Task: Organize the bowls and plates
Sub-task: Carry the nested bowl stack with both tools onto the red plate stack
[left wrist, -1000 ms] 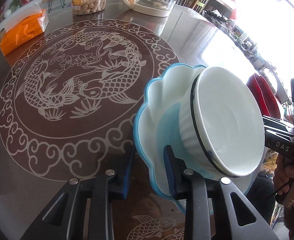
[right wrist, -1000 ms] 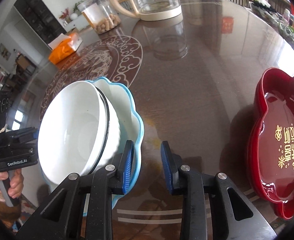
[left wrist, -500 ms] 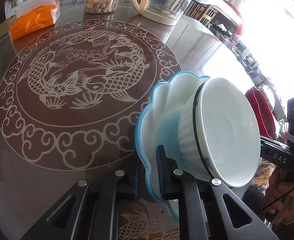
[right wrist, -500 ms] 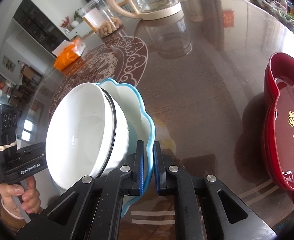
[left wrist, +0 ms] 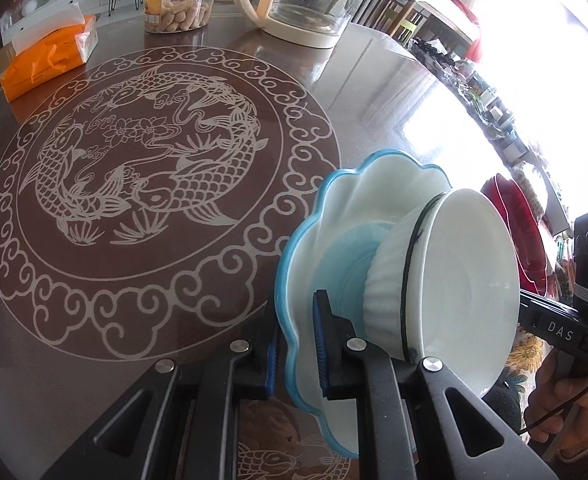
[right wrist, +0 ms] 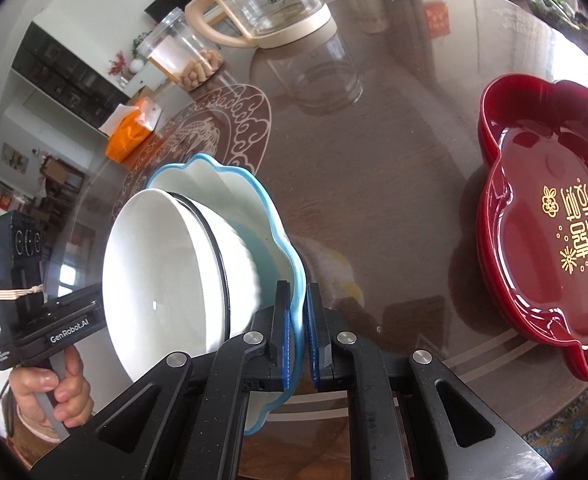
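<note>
You are holding a two-finger gripper in each hand over a glossy brown table (left wrist: 354,92), and both are clamped on opposite edges of the same scalloped blue-rimmed plate (left wrist: 326,216). Your left gripper (left wrist: 296,350) has its blue pads pressed on either side of the plate's wavy rim, one pad under the plate and one on its pale inner face. Your right gripper (right wrist: 298,334) pinches the rim on the other side in the same way, with the blue edge running between its two pads. A white bowl (left wrist: 458,280) with a thin dark line around its ribbed outside sits in the middle of the plate. Whether the plate rests on the table or is raised off it cannot be told. In the left wrist view your right hand (left wrist: 562,396) shows at the far right, wrapped around the black handle; in the right wrist view your left hand (right wrist: 53,392) shows at the lower left, gripping its handle. To the right of the plate, well apart from it, a stack of red flower-shaped dishes (right wrist: 542,232) with gold lettering stands on the table. A white carp design (left wrist: 145,168) is printed on the tabletop to the left of the plate. Further back stand an orange tissue pack (left wrist: 47,62), a clear jar of peanuts (left wrist: 177,0) and a glass kettle (left wrist: 306,0) with a cream base and handle.
</note>
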Demonstrator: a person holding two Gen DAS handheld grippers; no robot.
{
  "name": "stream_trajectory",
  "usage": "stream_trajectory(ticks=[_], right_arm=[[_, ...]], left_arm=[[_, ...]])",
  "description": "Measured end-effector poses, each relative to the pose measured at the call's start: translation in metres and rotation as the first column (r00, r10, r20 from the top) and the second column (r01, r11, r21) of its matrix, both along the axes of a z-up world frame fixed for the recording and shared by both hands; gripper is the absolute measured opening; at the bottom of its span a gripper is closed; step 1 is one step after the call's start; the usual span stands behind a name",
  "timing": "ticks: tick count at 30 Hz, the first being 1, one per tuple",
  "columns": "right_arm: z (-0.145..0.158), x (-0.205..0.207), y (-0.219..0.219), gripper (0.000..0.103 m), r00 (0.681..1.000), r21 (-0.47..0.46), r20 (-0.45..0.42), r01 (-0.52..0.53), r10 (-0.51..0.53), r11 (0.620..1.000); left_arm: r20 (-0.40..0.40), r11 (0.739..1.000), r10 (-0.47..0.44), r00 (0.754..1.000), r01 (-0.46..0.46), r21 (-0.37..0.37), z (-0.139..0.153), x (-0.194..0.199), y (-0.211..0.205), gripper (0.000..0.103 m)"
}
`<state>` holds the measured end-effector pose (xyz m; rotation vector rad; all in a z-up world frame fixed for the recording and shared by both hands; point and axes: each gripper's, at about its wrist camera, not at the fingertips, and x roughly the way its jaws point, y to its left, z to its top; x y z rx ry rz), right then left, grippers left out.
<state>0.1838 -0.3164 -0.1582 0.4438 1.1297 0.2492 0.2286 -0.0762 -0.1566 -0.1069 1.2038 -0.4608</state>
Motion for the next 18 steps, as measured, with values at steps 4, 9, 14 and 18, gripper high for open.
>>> stream_trajectory(ticks=[4, 9, 14, 18], right_arm=[[-0.005, -0.003, 0.000, 0.010, 1.000, -0.010, 0.008, 0.001, -0.001, 1.000], [-0.006, -0.008, -0.001, 0.012, 0.999, -0.016, 0.046, 0.014, -0.013, 1.000], [-0.005, -0.027, 0.001, 0.020, 0.994, -0.011, 0.091, 0.054, -0.053, 0.998], [-0.008, -0.032, -0.003, 0.022, 0.993, 0.023, 0.076, 0.085, -0.087, 0.996]], left_arm=[[0.003, 1.000, -0.010, 1.000, 0.010, 0.018, -0.007, -0.004, -0.002, 0.014], [0.055, 1.000, -0.019, 0.998, 0.018, 0.022, -0.002, -0.012, 0.001, 0.014], [0.087, 0.999, -0.030, 0.996, 0.029, 0.019, 0.002, -0.024, 0.004, 0.015], [0.101, 0.999, -0.026, 0.995, 0.023, 0.039, 0.003, -0.027, 0.002, 0.015]])
